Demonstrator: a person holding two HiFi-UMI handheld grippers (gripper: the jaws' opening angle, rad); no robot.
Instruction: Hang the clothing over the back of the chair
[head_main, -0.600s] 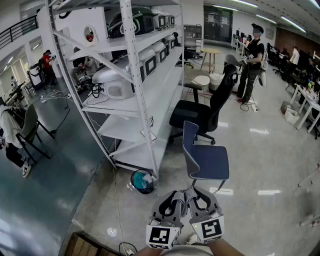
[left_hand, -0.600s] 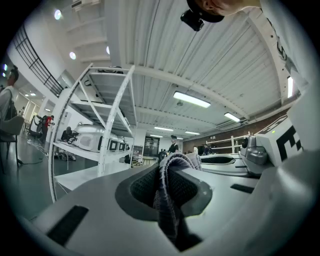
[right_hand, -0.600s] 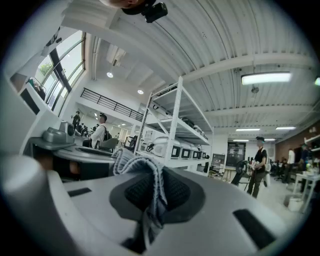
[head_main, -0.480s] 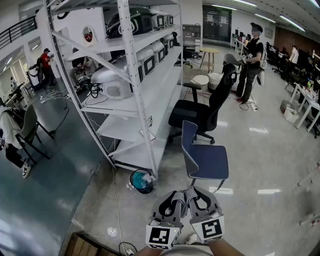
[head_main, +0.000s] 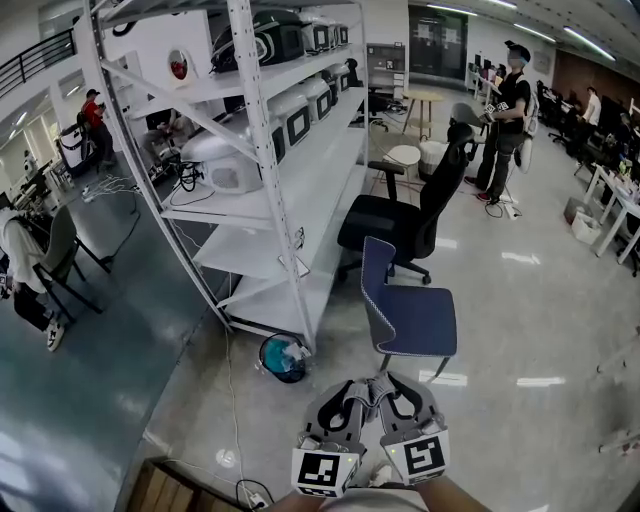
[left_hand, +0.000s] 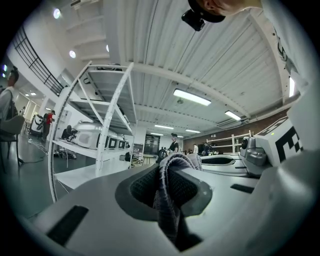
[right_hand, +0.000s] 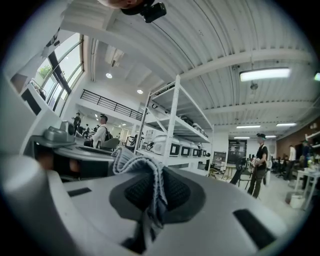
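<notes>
A blue chair (head_main: 408, 318) with a tall back stands on the floor just ahead of me, its back toward the shelving. Low in the head view my left gripper (head_main: 350, 395) and right gripper (head_main: 397, 392) are held side by side and level. Each is shut on a fold of grey knitted clothing (head_main: 373, 386) that bunches between them. The left gripper view has the grey fabric (left_hand: 169, 192) pinched in the left gripper (left_hand: 171, 186). The right gripper view has a ribbed fold (right_hand: 142, 175) pinched in the right gripper (right_hand: 152, 196). Most of the garment is hidden below the grippers.
A tall white shelving unit (head_main: 262, 160) loaded with machines stands left of the chair, with a blue bin (head_main: 284, 360) at its foot. A black office chair (head_main: 405, 222) sits behind the blue one. A person (head_main: 505, 120) stands further back. Cables (head_main: 232, 400) trail across the floor.
Both grippers keep the same grip and place. The shelving and chair drift slightly left in the head view.
</notes>
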